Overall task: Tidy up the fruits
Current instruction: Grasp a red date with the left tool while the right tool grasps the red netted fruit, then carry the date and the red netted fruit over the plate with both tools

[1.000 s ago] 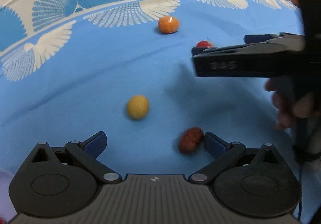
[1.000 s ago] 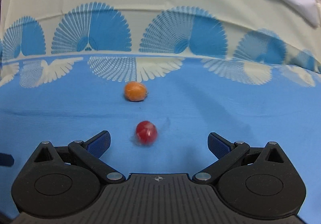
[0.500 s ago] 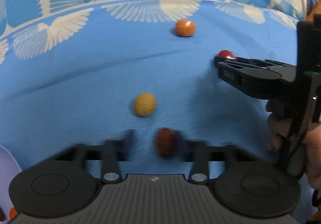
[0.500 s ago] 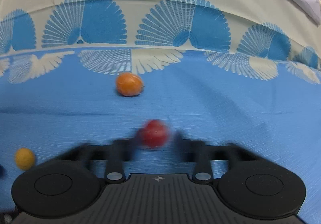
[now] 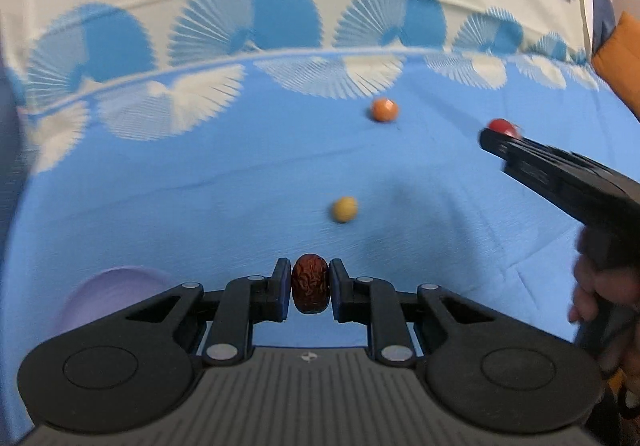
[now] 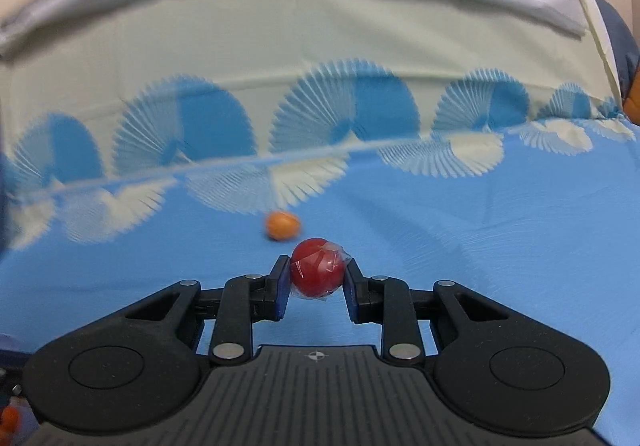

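Left hand-held gripper (image 5: 310, 288) pinches a wrinkled dark red date (image 5: 310, 287) between its pads, lifted off the blue cloth (image 5: 200, 206). Right hand-held gripper (image 6: 318, 276) clamps a wrapped red fruit (image 6: 318, 267), film bunched at the pads. Lavender bowl (image 5: 108, 286) sits near left, likely the drop spot. Carry both level, keep squeeze light but steady, release low over the bowl so nothing rolls. Further out: yellow fruit (image 5: 344, 209), then orange fruit (image 5: 384, 109), both loose on the cloth.
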`<state>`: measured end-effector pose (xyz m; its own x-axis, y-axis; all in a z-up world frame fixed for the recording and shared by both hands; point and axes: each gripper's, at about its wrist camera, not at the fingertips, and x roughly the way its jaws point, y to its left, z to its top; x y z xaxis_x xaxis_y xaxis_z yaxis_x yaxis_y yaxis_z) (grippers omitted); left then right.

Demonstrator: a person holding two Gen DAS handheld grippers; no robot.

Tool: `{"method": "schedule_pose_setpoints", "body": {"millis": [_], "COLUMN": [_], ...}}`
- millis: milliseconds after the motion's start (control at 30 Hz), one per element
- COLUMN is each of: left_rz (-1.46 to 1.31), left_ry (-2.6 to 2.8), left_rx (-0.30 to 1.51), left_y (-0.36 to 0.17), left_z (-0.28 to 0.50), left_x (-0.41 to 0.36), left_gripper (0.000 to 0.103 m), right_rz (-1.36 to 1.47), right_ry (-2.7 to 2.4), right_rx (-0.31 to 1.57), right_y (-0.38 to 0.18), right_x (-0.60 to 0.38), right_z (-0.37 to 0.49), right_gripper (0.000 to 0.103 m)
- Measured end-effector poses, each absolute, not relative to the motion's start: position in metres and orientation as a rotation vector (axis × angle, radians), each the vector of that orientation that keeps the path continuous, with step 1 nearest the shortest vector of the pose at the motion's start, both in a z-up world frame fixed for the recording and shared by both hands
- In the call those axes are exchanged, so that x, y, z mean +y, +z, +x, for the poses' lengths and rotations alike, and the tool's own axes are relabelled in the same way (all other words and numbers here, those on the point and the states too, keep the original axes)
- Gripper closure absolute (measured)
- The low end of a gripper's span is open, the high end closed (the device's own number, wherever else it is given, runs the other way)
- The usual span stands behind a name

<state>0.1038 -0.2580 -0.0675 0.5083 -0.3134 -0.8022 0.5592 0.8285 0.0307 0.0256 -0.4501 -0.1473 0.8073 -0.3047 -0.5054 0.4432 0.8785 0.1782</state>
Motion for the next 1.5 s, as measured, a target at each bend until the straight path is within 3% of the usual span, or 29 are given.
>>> {"method": "schedule_pose_setpoints", "body": {"millis": [333,700,1000,1500], "left_rz": [0.25,0.175,0.129,0.11], "left_ry": [-0.361,-0.263,-0.266,-0.292], "left_rx": [0.898,0.889,0.87,0.885], "left_y": [0.001,0.01,0.009,0.005], "left_z": [0.043,-0.012,-0.034,-0.029], "left_x": [-0.124,-0.016,0.019,0.021], "left_gripper": [0.081,0.081,0.081,0.081], "right_rz": [0.361,0.264,0.126,0.088], "right_ry": [-0.139,0.051,0.108,0.089], "right_rx": [0.416,0.524,0.536,0.561], "right_y": [-0.057,-0.032,-0.023,-0.022], "right_x": [-0.309,-0.177,-0.119,-0.109], "right_z": [-0.063,-0.117,-0.135,-0.138], "right_gripper": [0.074,0.074,0.074,0.074]}}
